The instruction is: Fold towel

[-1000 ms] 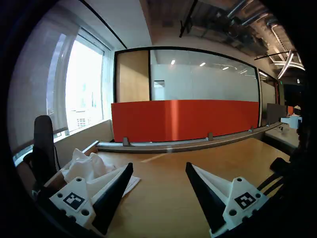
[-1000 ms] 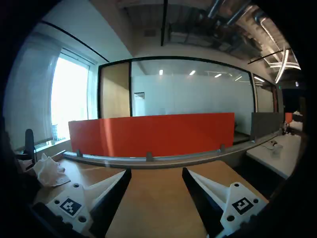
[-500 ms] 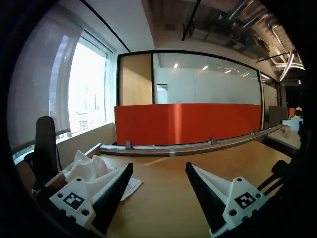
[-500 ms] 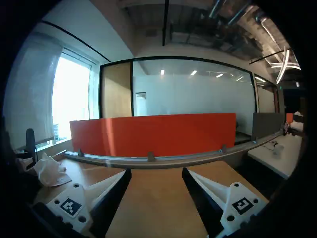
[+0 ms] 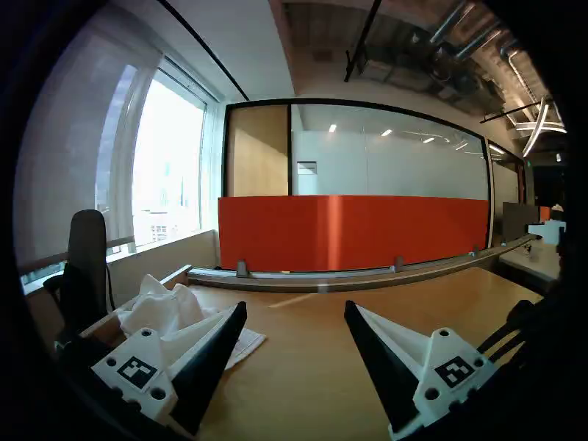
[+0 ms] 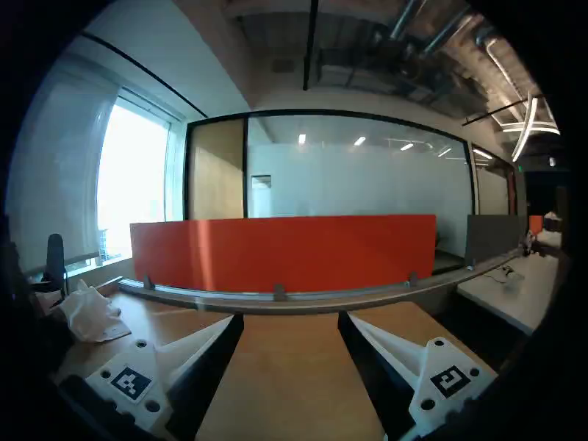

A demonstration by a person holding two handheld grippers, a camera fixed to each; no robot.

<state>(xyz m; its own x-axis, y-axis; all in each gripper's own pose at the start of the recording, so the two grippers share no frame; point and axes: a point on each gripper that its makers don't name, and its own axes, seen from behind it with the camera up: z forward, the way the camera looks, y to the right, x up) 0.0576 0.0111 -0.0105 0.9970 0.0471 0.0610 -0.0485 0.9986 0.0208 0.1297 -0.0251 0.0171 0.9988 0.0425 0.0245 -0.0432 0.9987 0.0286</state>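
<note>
1. Towel (image 5: 158,309): it lies crumpled in a heap at the lower left of the left gripper view, on the wooden table (image 5: 309,367), partly hidden behind that gripper's left finger. In the right gripper view it sits at the far left edge (image 6: 87,312). No corner can be identified. Pinching a bunched ridge instead of a corner would likely give a skewed fold.
2. Dark chair (image 5: 84,272): it stands just beyond the towel, which appears close to the table's left edge. A sideways drag could push the cloth off.
3. Left gripper (image 5: 294,309): the jaws are spread wide with nothing between them. They face bare table to the right of the heap, so closing here would catch nothing. The fingers need to turn toward the lower left first.
4. Right gripper (image 6: 289,317): the jaws are spread and empty, and the towel is well apart to the left. Reaching across may cross the left gripper's path and cause a collision.
</note>
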